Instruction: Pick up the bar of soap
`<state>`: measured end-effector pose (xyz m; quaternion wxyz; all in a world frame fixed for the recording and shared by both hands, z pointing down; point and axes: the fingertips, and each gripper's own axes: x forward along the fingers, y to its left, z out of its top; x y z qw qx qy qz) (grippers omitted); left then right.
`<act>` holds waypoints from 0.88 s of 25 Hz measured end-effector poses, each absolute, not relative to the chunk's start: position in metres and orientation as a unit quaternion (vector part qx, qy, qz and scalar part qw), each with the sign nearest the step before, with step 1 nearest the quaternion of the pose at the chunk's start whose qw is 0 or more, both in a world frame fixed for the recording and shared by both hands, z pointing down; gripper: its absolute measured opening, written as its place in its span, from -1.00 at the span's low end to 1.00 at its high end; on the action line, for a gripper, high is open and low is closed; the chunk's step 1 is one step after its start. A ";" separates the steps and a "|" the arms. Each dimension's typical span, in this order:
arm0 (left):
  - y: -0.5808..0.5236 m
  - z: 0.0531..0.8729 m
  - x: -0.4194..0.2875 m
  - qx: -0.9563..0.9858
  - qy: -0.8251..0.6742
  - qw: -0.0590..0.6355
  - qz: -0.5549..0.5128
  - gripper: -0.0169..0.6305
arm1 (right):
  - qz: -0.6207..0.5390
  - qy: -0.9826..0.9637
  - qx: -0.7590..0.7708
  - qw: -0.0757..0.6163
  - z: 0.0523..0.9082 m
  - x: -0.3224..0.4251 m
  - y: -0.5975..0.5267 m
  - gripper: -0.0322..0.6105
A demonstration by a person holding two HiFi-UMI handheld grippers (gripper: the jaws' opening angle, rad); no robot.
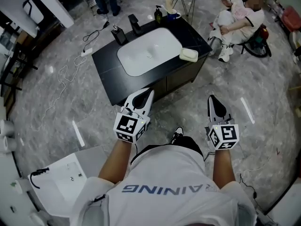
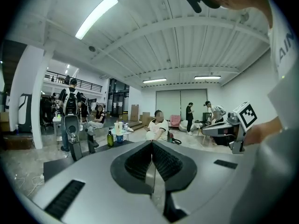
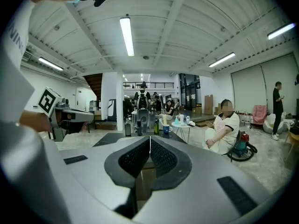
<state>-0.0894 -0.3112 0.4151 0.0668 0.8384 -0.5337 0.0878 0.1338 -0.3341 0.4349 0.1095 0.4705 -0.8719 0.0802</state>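
- Left gripper point(image 1: 148, 94): the jaws are clenched tip to tip with nothing between them. It is held short of the near edge of the black counter point(image 1: 106, 62). I judge it plays no part in the pick. If I carry it forward without watching it, it could strike the counter front.
- Sink basin point(image 1: 148, 51): this white bowl is set into the counter, and I see nothing in it. A soap bar pushed left could slide into it and be harder to reach.
- Bar of soap point(image 1: 189, 54): it lies at the right end of the counter, close to the corner. It appears to rest in a shallow pale dish, but I cannot tell bar from dish here. A low grip could take the dish as well. A sideways nudge could send both off the edge, and the bar may slip if it is wet.
- Right gripper point(image 1: 211, 99): it is clenched, empty and well apart from the soap. I must open it before closing in, because shut tips would only shove the bar.
- Seated person point(image 1: 237, 18): they are on the floor beyond the counter's right end, so I must avoid a wide swing.
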 end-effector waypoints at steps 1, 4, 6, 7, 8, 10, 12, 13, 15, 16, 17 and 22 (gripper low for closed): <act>-0.323 0.414 -0.082 0.839 -0.533 0.064 0.091 -0.92 | 0.084 -0.872 0.470 0.109 0.437 0.142 -0.347 -0.84; -0.352 0.416 -0.065 0.834 -0.539 0.064 0.097 -0.92 | 0.090 -0.876 0.461 0.111 0.443 0.160 -0.382 -0.85; -0.368 0.419 -0.059 0.829 -0.546 0.066 0.102 -0.92 | 0.089 -0.879 0.454 0.113 0.446 0.167 -0.404 -0.84; -0.376 0.421 -0.057 0.827 -0.549 0.068 0.105 -0.92 | 0.089 -0.880 0.452 0.113 0.448 0.170 -0.414 -0.84; -0.382 0.424 -0.056 0.825 -0.551 0.071 0.108 -0.92 | 0.092 -0.881 0.450 0.111 0.449 0.171 -0.422 -0.84; -0.393 0.427 -0.054 0.821 -0.554 0.079 0.112 -0.92 | 0.099 -0.883 0.446 0.110 0.453 0.173 -0.434 -0.84; -0.403 0.427 -0.053 0.821 -0.554 0.085 0.113 -0.92 | 0.105 -0.884 0.441 0.114 0.458 0.172 -0.443 -0.84; -0.408 0.427 -0.053 0.821 -0.553 0.085 0.115 -0.93 | 0.107 -0.885 0.439 0.116 0.461 0.170 -0.447 -0.84; -0.418 0.428 -0.055 0.822 -0.550 0.084 0.120 -0.92 | 0.110 -0.884 0.438 0.119 0.465 0.167 -0.455 -0.85; -0.424 0.429 -0.057 0.823 -0.549 0.084 0.120 -0.92 | 0.110 -0.884 0.439 0.119 0.466 0.166 -0.459 -0.84; -0.431 0.431 -0.060 0.824 -0.548 0.084 0.119 -0.92 | 0.109 -0.883 0.440 0.119 0.466 0.164 -0.464 -0.84; -0.463 0.430 -0.071 0.834 -0.536 0.086 0.103 -0.92 | 0.104 -0.874 0.458 0.125 0.453 0.160 -0.488 -0.84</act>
